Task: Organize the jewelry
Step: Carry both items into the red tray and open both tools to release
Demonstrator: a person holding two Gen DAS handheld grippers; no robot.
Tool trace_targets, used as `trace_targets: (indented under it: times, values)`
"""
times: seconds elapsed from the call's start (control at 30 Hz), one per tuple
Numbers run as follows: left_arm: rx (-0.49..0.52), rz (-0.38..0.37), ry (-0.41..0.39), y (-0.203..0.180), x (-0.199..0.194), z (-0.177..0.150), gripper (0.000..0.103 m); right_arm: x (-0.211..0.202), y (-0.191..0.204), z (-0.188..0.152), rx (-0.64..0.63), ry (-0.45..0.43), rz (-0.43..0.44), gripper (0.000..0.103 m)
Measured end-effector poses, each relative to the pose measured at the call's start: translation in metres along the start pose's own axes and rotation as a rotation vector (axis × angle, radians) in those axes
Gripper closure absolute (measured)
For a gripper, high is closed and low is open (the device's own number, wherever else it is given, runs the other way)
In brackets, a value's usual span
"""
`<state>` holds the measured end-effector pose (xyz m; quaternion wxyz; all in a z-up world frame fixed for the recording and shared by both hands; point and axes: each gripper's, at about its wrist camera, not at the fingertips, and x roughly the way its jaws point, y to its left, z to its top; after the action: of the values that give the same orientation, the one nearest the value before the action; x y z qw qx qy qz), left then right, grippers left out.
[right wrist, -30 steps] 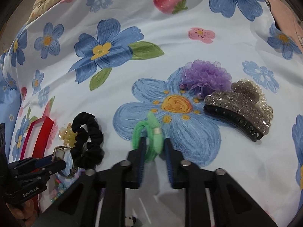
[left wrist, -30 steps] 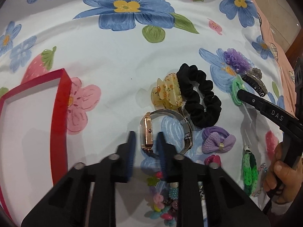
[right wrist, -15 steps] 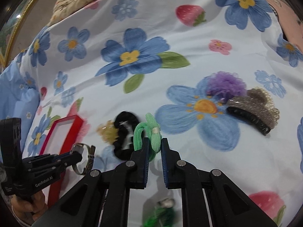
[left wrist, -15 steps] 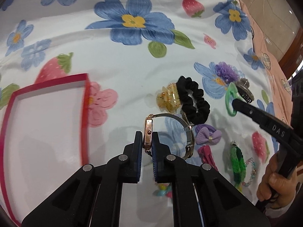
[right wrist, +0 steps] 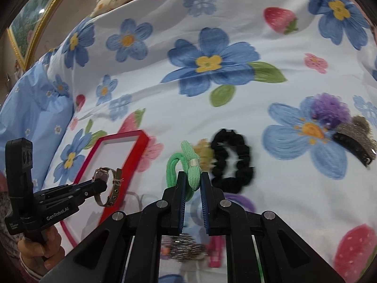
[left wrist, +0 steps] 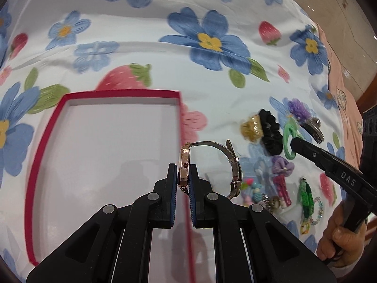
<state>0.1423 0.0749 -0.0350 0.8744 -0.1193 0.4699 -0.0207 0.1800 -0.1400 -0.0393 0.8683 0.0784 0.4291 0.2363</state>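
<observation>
While clamped edge-on between both pads of the left gripper (left wrist: pixel 183 176), one rose-gold wristwatch (left wrist: pixel 185 165), held clear of the cloth above the right wall of the red box (left wrist: pixel 35 184), mesh strap (left wrist: pixel 233 162) looping out to the right with its buckle hanging. Jaws nearly closed, only the watch case between them. Seen also from the right wrist camera: same watch (right wrist: pixel 103 176) at the tip of the left gripper (right wrist: pixel 100 185), just in front of the red box (right wrist: pixel 113 162).

Pinched between the pads of the right gripper (right wrist: pixel 192 184), one green hair tie (right wrist: pixel 192 162), lifted off the cloth, its loop sticking out to the left of the fingers, a small silver band around it. Jaws narrowly apart, the tie filling the gap. From the left view, the same green hair tie (left wrist: pixel 288 136) at the tip of the right gripper (left wrist: pixel 295 141).

Farther out on the flowered bedsheet (right wrist: pixel 165 94): one black scrunchie (right wrist: pixel 232 162), one amber claw clip (left wrist: pixel 251 128) touching its left side, one purple ruffled flower clip (right wrist: pixel 329 109), one glittery grey claw clip (right wrist: pixel 353 141) just beside that. Nearer the camera in the left view: one purple bow tie (left wrist: pixel 281 167), one pink hair clip (left wrist: pixel 281 188), one green beaded piece (left wrist: pixel 306 195), and a cluster of pastel beads (left wrist: pixel 253 189), count unclear.

One red box only, white-lined.
</observation>
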Motion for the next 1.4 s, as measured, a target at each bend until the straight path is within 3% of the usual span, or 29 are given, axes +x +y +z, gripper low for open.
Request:
trace_targets:
  times: [0.57,0.9,1.4]
  values:
    - [-0.098,0.121,-0.027,0.092,-0.010,0.009,0.095,0.062,0.115,0.012,-0.145,0.082,0.163,0.091]
    - [-0.131,0.189,0.016,0.137,0.021,0.026,0.095,0.119,0.149,0.021,-0.222,0.166,0.136,0.091]
    - [-0.110,0.217,0.072,0.141,0.048,0.026,0.094,0.162,0.158,0.016,-0.315,0.262,0.065,0.088]
